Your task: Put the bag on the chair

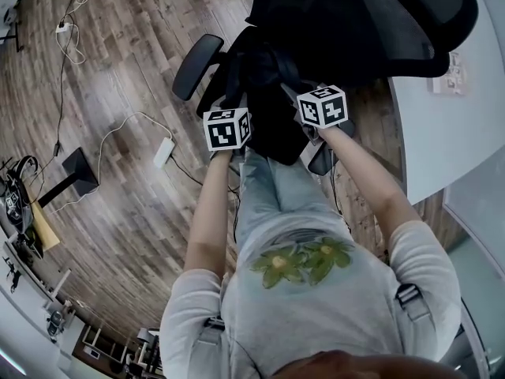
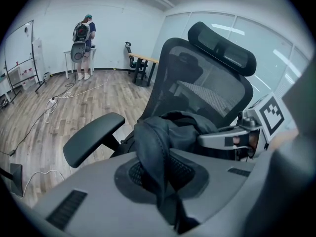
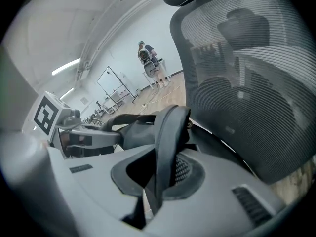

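I see a room with a wood floor (image 1: pixel 118 69), and white cords (image 1: pixel 126 125) lie on it at the left of the head view. A person (image 2: pixel 85 38) stands at a desk far back, at the upper left of the left gripper view.

The black bag (image 1: pixel 272 109) hangs at the top middle of the head view, right in front of the chair (image 1: pixel 379 22) back. I hold it with both tools. My left gripper (image 2: pixel 160 174) is squeezed nearly closed on one strap (image 2: pixel 150 147). My right gripper (image 3: pixel 160 177) is squeezed nearly closed on the other strap (image 3: pixel 168 137). I cannot tell if the bottom of the bag touches the seat, because the bag hides it.

I think the bag is almost there but not set down. To do this well, I should bring both sides down at the same speed so the bag does not tip. I should keep it in the middle, away from the armrest (image 2: pixel 94 139), and let it lean on the chair back. I should open the jaws only when the straps go loose.

I can read no words or brand names. The only marks are the black and white squares on the two cubes (image 1: pixel 227 129) (image 1: pixel 323 106).
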